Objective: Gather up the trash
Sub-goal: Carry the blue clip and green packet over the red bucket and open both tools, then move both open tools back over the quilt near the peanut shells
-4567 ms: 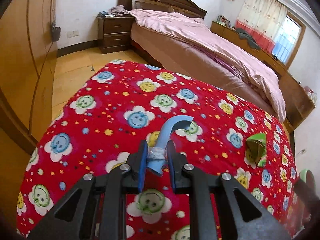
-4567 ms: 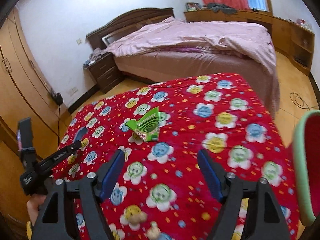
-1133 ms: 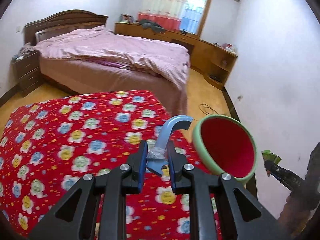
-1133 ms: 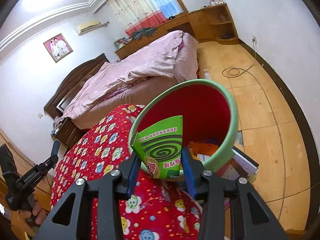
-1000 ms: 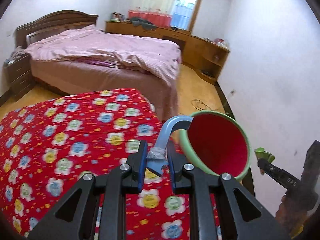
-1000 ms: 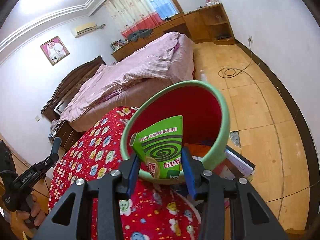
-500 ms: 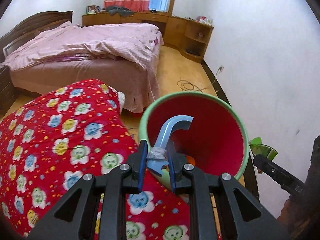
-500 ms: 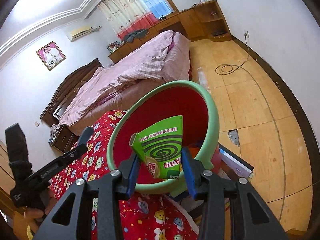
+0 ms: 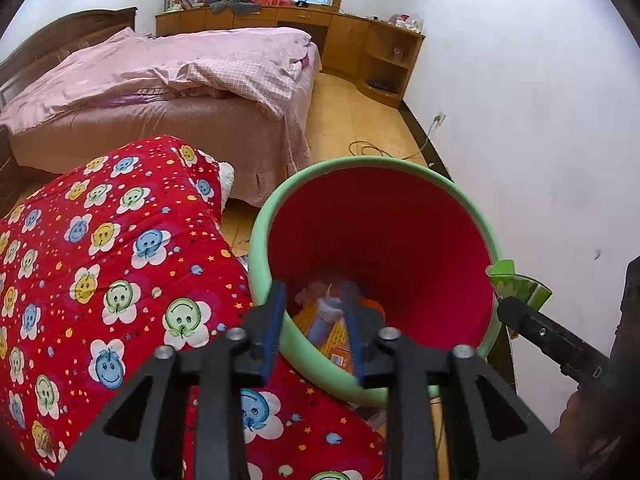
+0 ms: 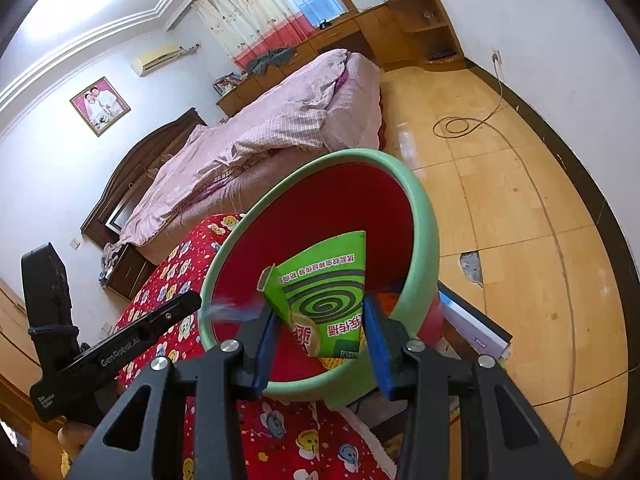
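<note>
Two grippers over the bin (image 9: 260, 240): left gripper (image 9: 316, 322) opening, empty; right gripper (image 10: 320, 336) clamps green box (image 10: 328, 300); quilt (image 9: 120, 260) alongside.

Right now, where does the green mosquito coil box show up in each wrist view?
Left wrist: the green mosquito coil box is at the far right edge, just outside the bin rim, only its top showing above the right gripper's finger.
Right wrist: centre, clamped in the right gripper, over the bin mouth.
Shared landmark: the green-rimmed red bin.
</note>
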Tool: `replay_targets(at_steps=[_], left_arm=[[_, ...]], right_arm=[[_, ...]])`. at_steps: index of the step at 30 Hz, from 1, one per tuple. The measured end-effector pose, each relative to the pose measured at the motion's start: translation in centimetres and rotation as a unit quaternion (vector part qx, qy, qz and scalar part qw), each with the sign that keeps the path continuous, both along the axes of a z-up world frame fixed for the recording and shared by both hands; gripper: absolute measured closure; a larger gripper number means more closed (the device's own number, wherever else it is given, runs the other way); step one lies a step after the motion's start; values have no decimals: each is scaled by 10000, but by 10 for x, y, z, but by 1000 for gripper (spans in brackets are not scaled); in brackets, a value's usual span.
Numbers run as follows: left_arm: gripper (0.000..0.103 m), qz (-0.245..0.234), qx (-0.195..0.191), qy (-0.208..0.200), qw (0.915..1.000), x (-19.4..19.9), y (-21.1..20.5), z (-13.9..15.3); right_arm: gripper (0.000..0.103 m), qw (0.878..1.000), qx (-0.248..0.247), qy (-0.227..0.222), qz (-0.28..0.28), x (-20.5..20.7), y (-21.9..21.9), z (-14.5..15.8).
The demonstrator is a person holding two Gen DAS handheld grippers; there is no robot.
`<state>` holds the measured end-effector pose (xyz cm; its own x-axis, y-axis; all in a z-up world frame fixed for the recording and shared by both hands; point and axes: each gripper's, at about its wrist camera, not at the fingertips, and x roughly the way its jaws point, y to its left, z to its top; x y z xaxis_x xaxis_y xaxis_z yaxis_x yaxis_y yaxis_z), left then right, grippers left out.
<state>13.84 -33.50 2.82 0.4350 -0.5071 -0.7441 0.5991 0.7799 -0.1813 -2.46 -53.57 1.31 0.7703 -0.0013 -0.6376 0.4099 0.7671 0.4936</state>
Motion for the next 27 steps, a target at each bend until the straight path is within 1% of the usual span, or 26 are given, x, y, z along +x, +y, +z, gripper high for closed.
replay_targets(at_steps=[6,11,14,18,21,24,27], left_arm=[[69,210,-10,20,9998,0,9,2],[68,383,-51,19,9993,-1,22,7],[62,524,-80,43,9986,-2,31,9],[58,678,-89,33,9977,-4,43,14],[56,774,-106,19,9969,-7,53,19],[56,847,-113,-10,9963,-12,63,23],[56,902,-98,-43,9959,-18,73,26]], right_arm=[[59,9999,-71,14,98,11,1,1],[56,9997,-195,126,117,25,-2,1],[55,9995,-237,189,116,31,-3,1],[43,9995,-212,172,125,33,-5,2],[42,9996,-216,130,124,28,0,5],[37,9995,-259,101,152,23,7,8],[37,9993,-308,68,222,19,16,13]])
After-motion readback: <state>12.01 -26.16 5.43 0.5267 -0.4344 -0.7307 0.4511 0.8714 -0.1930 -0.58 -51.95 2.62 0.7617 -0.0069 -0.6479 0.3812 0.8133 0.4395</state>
